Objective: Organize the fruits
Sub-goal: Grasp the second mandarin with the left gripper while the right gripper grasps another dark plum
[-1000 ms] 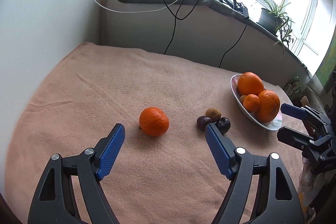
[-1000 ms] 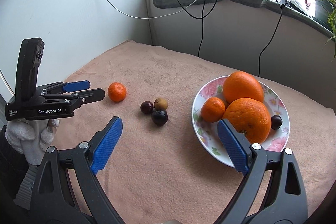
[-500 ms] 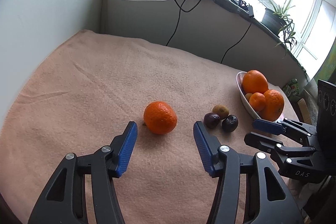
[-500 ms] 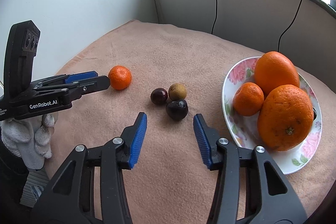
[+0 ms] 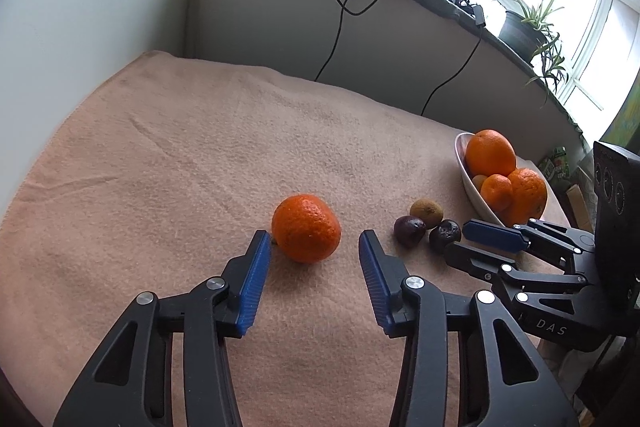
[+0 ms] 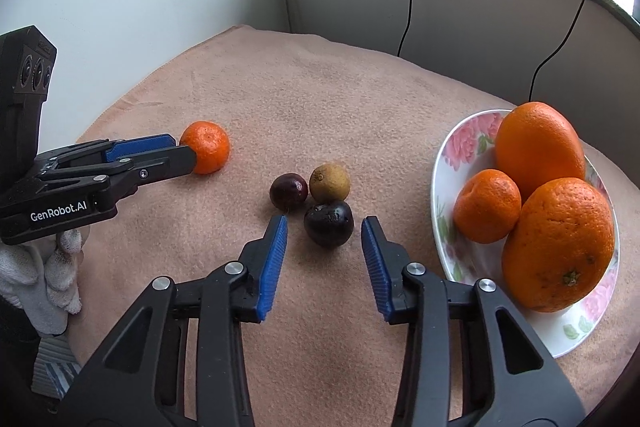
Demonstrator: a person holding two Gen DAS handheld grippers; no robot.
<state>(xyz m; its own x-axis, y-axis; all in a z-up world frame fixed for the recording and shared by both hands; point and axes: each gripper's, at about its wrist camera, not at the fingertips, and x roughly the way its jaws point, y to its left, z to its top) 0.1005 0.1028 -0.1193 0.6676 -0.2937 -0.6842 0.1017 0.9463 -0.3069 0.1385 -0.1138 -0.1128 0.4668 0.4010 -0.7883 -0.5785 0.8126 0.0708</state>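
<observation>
"GenRobot.AI", white lettering on the black body of the left gripper, at nine o'clock. "DAS", possibly partial, on the right gripper body, at four o'clock.

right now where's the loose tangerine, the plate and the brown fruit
tangerine (image 5: 306, 228), left wrist view, middle of its peel
plate (image 6: 460, 147), right wrist view, flowered rim
brown fruit (image 6: 329, 183), right wrist view, its centre
</observation>
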